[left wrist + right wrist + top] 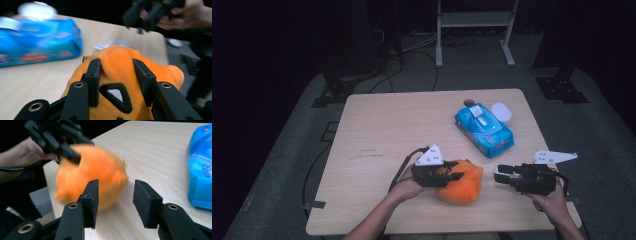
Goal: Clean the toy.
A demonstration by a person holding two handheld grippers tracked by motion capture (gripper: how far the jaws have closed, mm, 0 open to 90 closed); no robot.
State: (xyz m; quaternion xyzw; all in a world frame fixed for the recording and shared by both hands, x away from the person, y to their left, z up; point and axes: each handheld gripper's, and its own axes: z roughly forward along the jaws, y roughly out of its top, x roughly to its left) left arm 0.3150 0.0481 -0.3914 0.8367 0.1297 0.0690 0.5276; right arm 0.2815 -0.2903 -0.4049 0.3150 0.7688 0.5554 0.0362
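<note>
The orange plush toy (460, 181) sits at the near edge of the counter (387, 130), a little right of centre, and the left tongs (451, 175) are pinching it: in the left gripper view both black pads press into the fur on either side of a stitched black-and-white patch. Whether the toy's underside is off the counter cannot be told from the high view. The step in hand looks like a lift of the toy by the left hand (404, 189), with the grip already made.

At three o'clock from the toy, apart from it, the right tongs (501, 175) point toward it with jaws spread and nothing between them; the right gripper view looks along them at the toy's far side. At one o'clock lies a blue pack of wipes (484, 129), with a white round lid (501, 111) just beyond it.

The next move probably calls for a steady hold, since soft fur can slip from the pads. If the right tongs are to take part, they must come in level at the free side, clear of the left jaws.
</note>
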